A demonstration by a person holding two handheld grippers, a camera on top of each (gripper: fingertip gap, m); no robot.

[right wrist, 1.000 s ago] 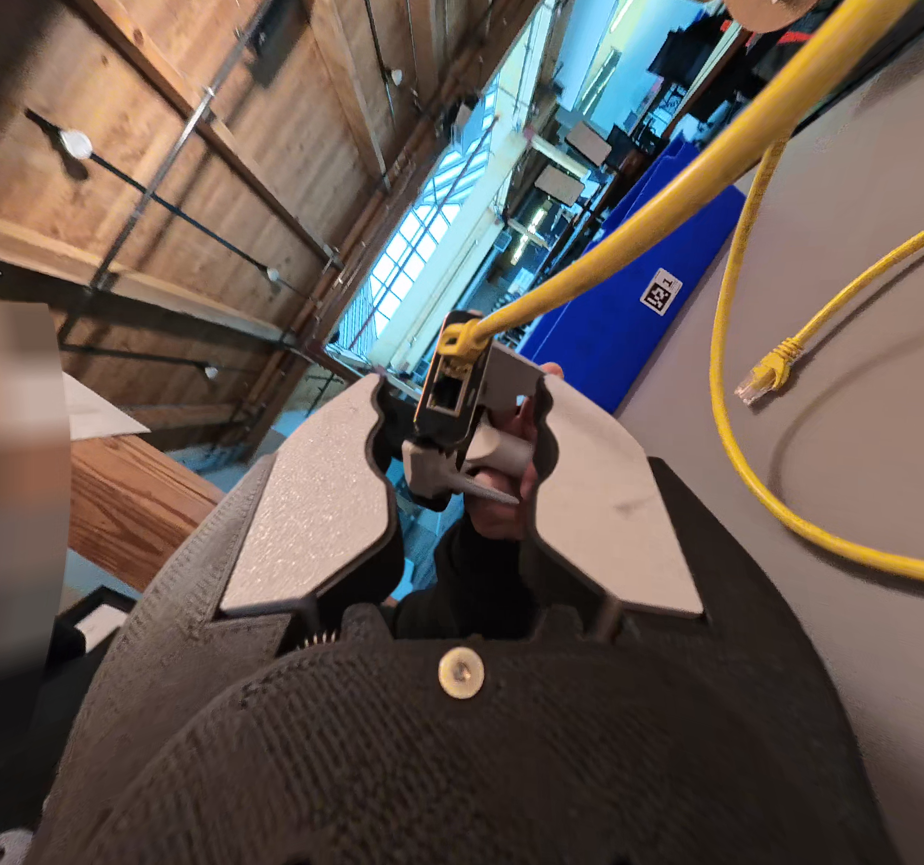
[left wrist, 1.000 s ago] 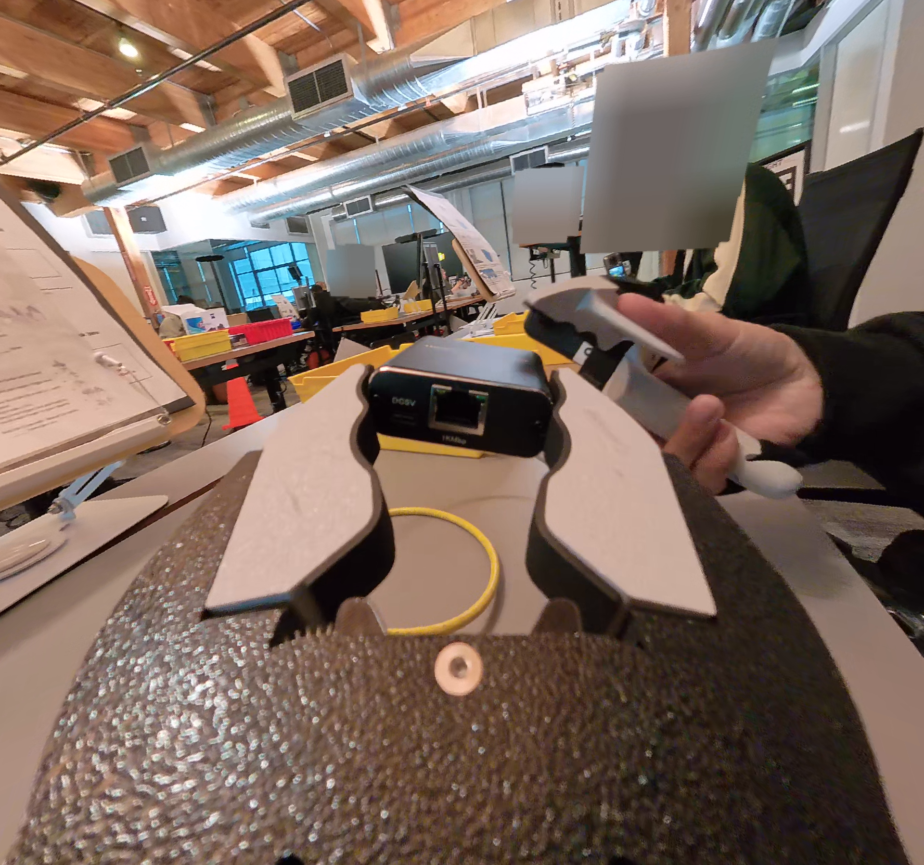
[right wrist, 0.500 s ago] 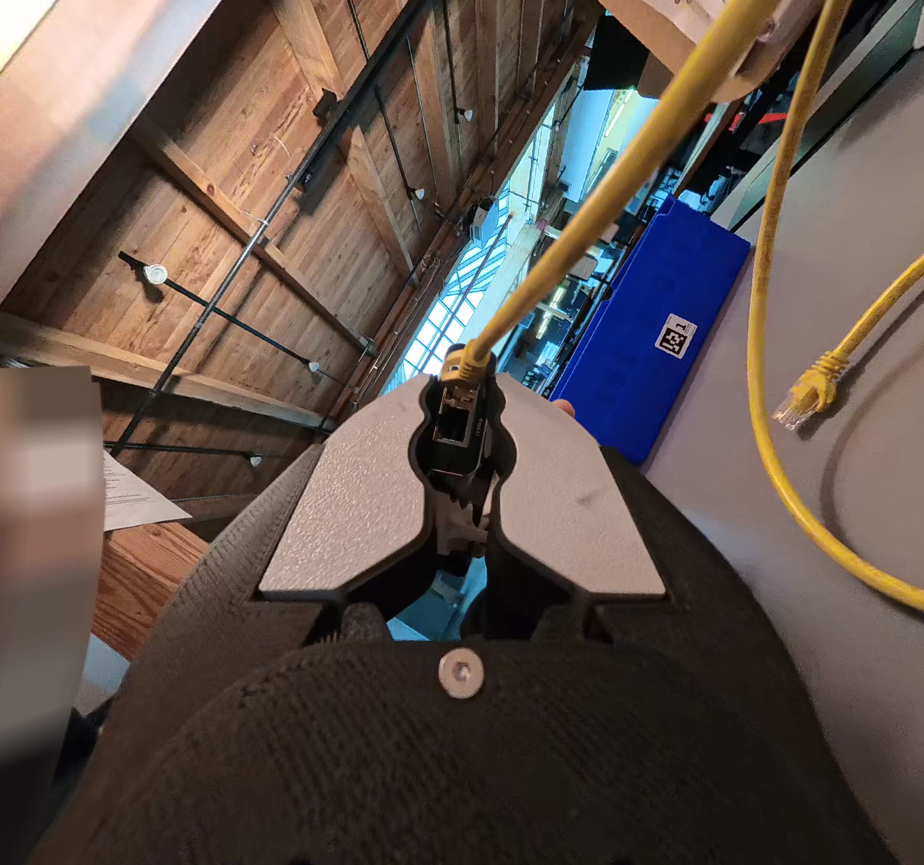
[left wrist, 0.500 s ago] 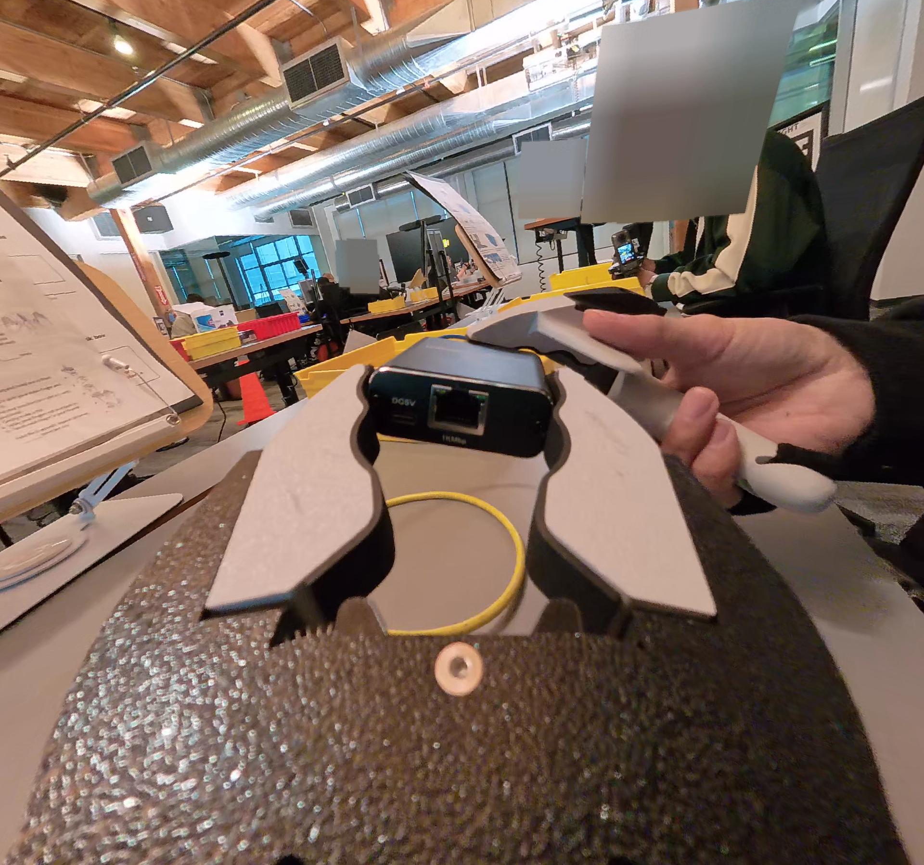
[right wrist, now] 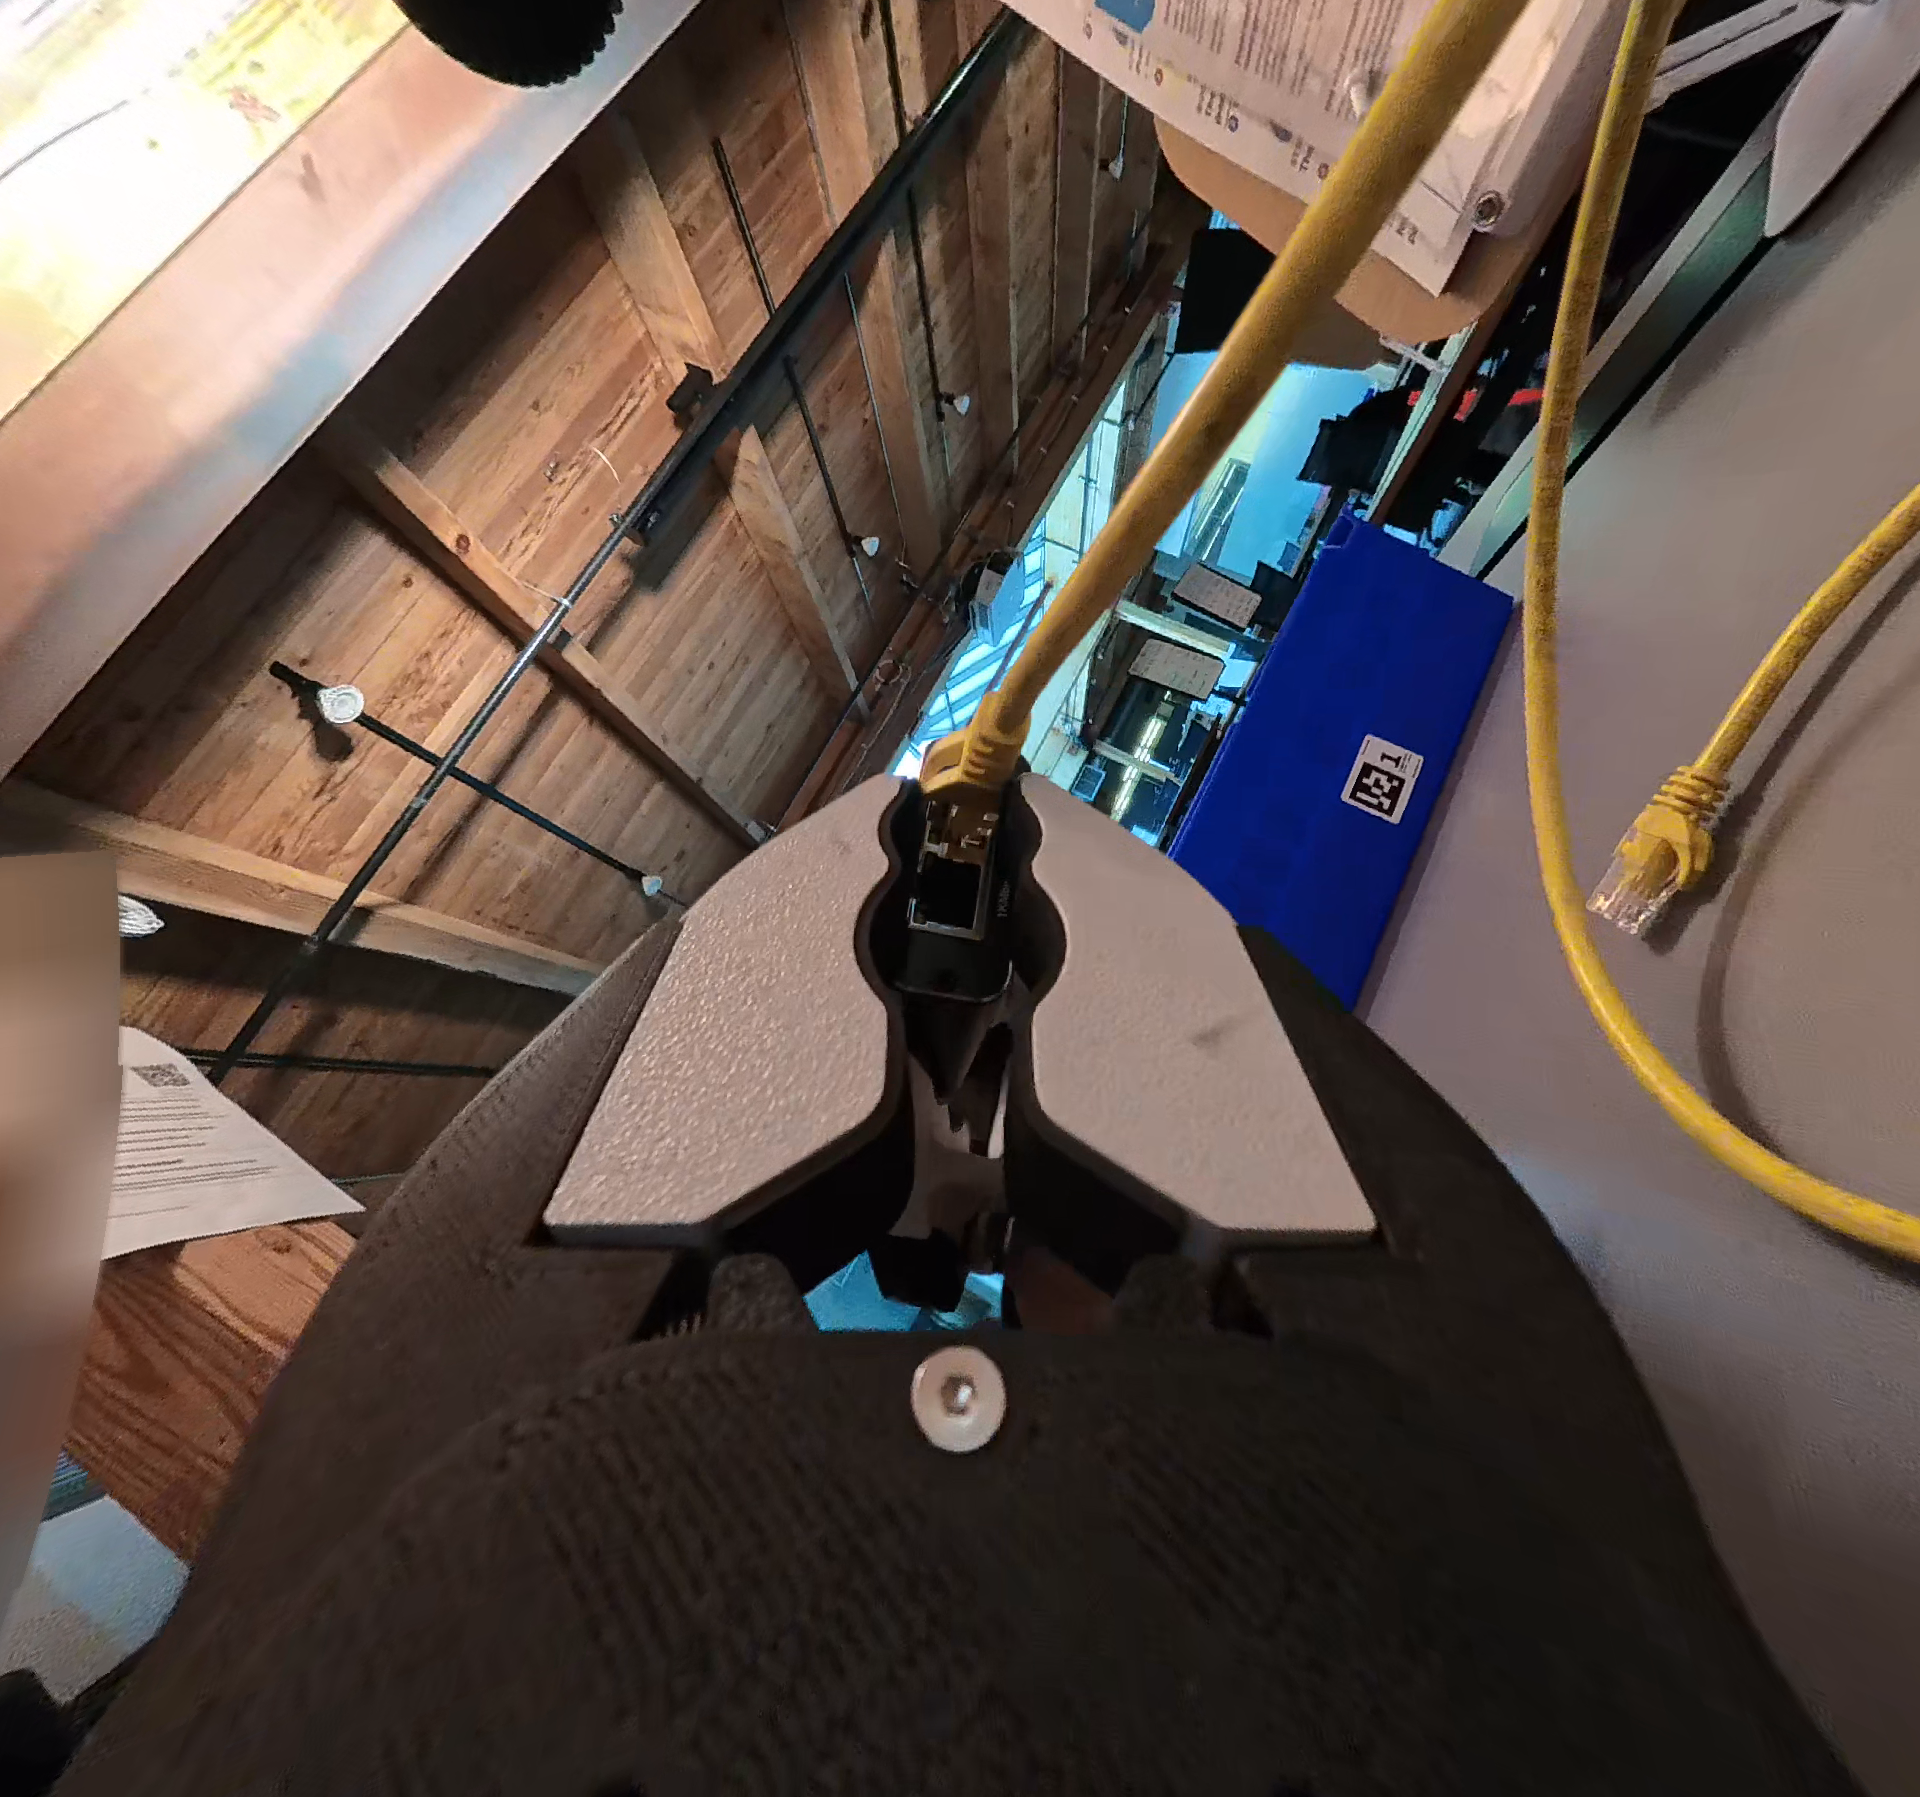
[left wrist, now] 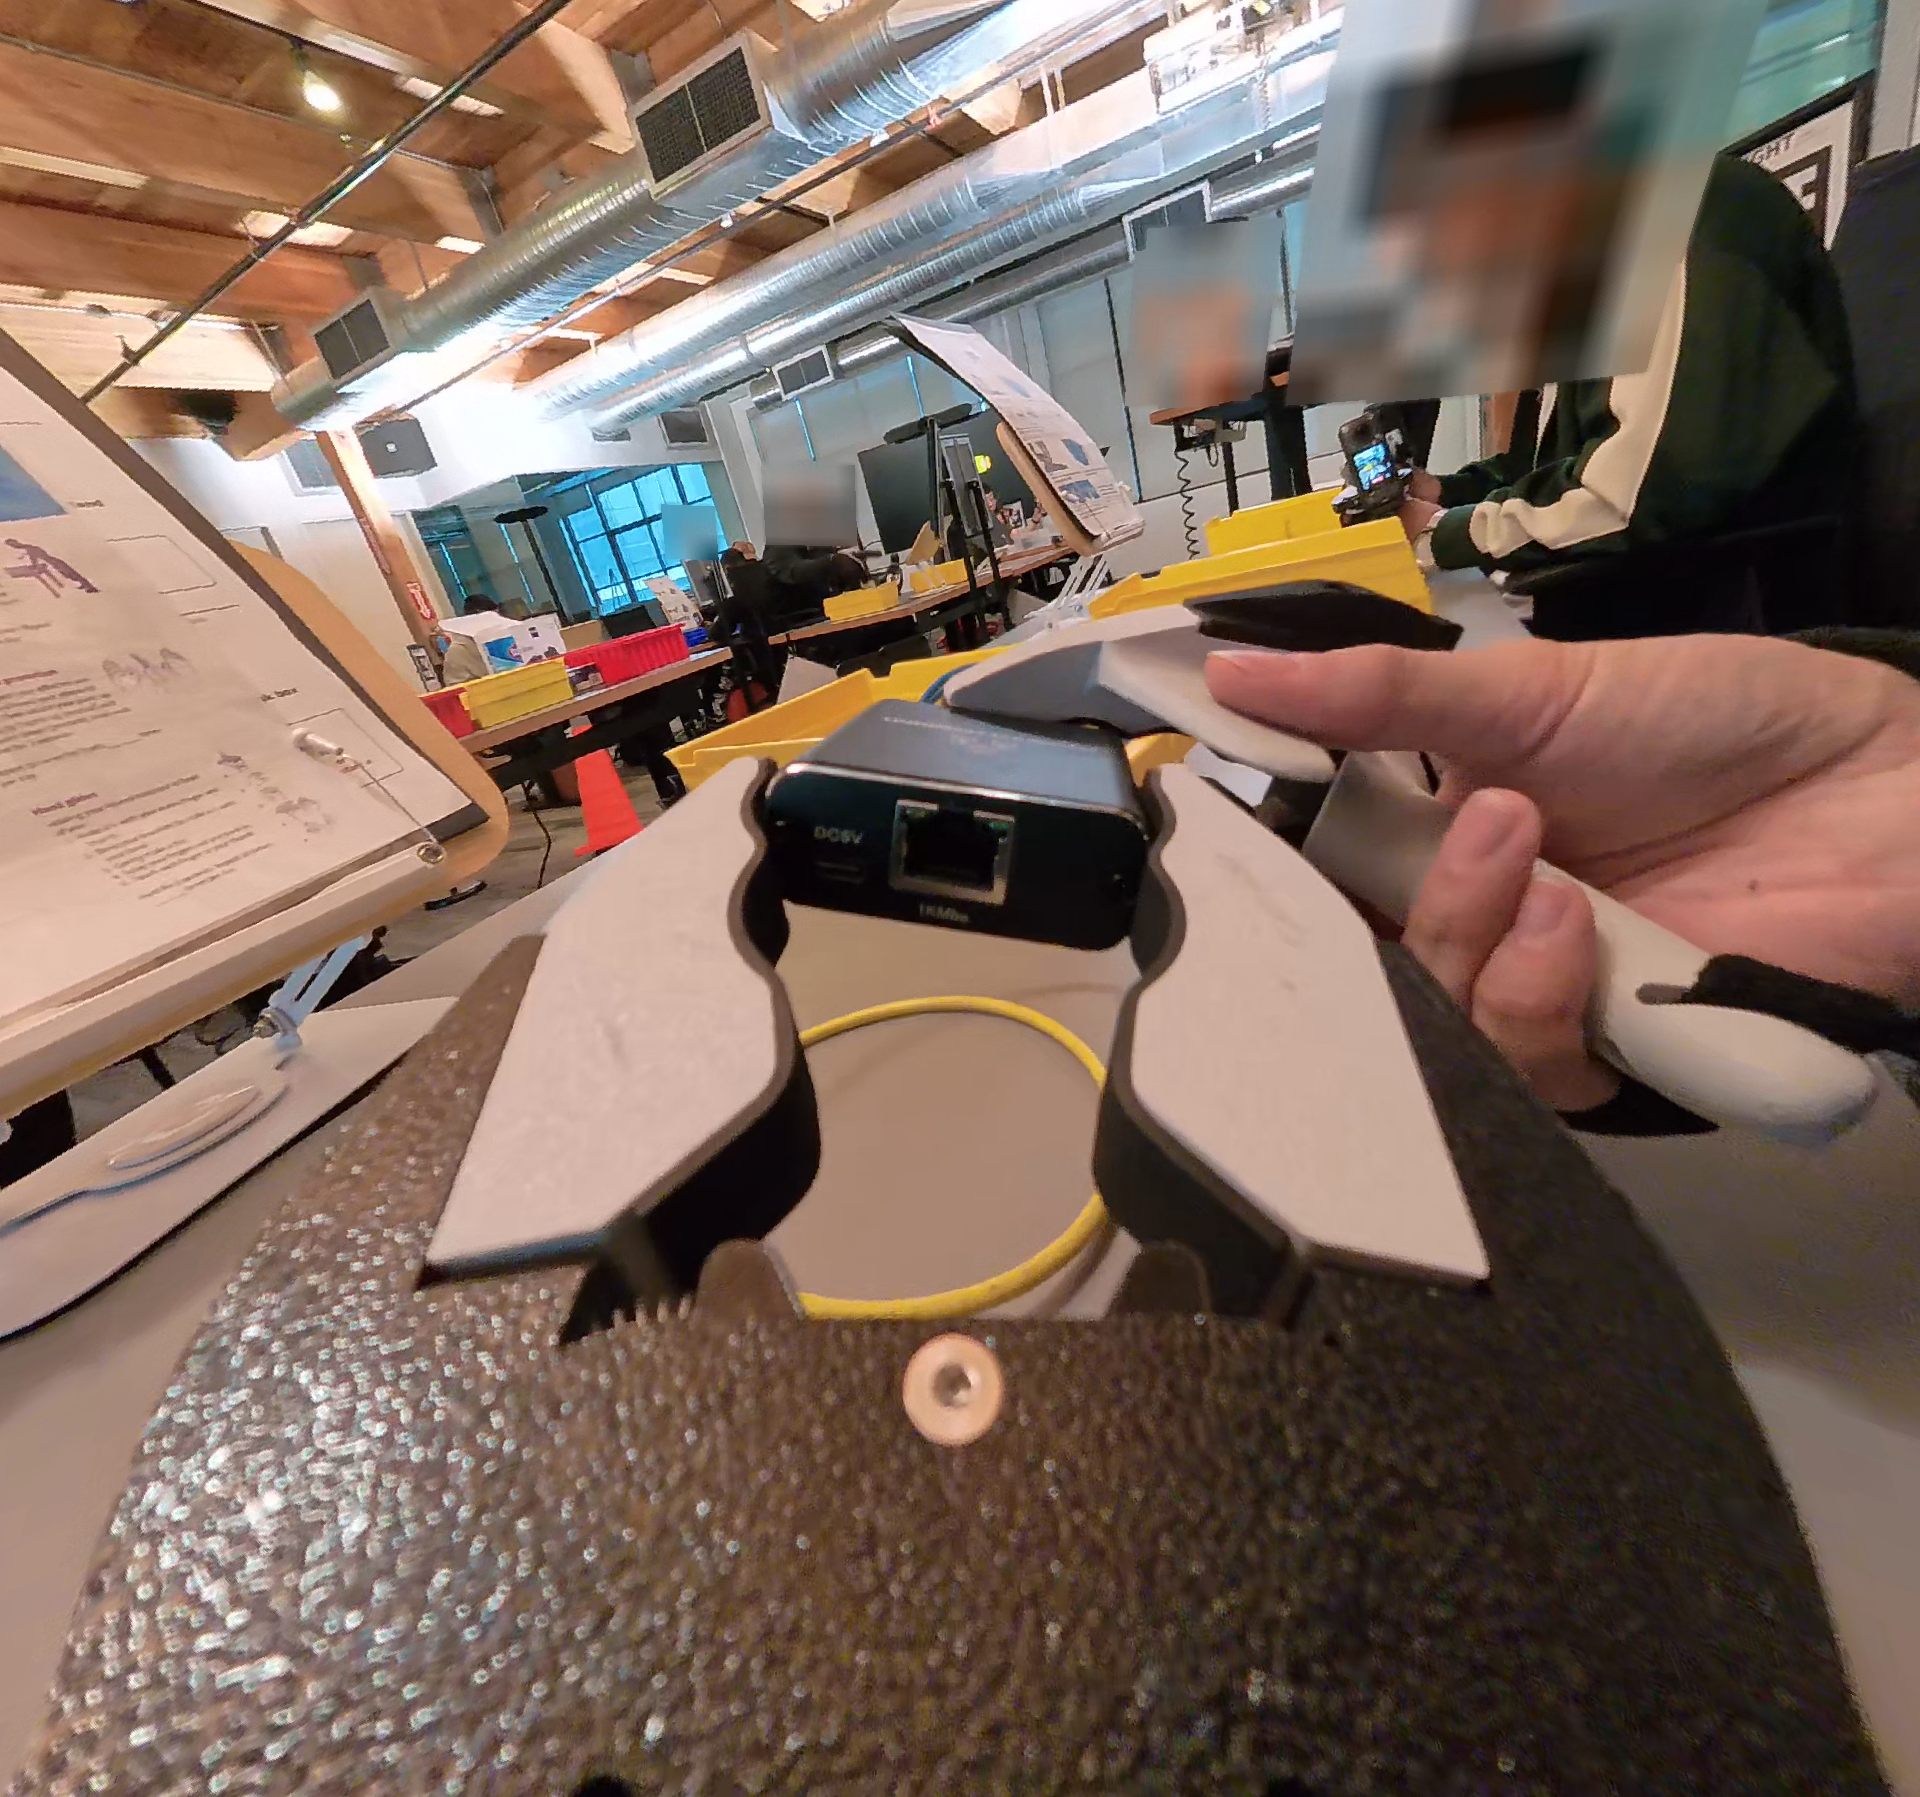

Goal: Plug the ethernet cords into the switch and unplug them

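Right gripper (right wrist: 961,874) has closed in since earlier frame, tongs now clamped on switch (right wrist: 951,906) near plugged yellow cord (right wrist: 1174,500). Left gripper (left wrist: 956,843) tongs clamp same switch (left wrist: 951,838) by its sides, above table (left wrist: 1714,1259). Switch: small black box, likely light, rigid, smooth; hold flat sides. Cord likely springy; grip plug (right wrist: 971,760). Spare plug (right wrist: 1652,864) lies on table.

left wrist view level and close behind the switch (left wrist: 954,841), right wrist view rolled sideways, facing its opposite end (right wrist: 951,900)
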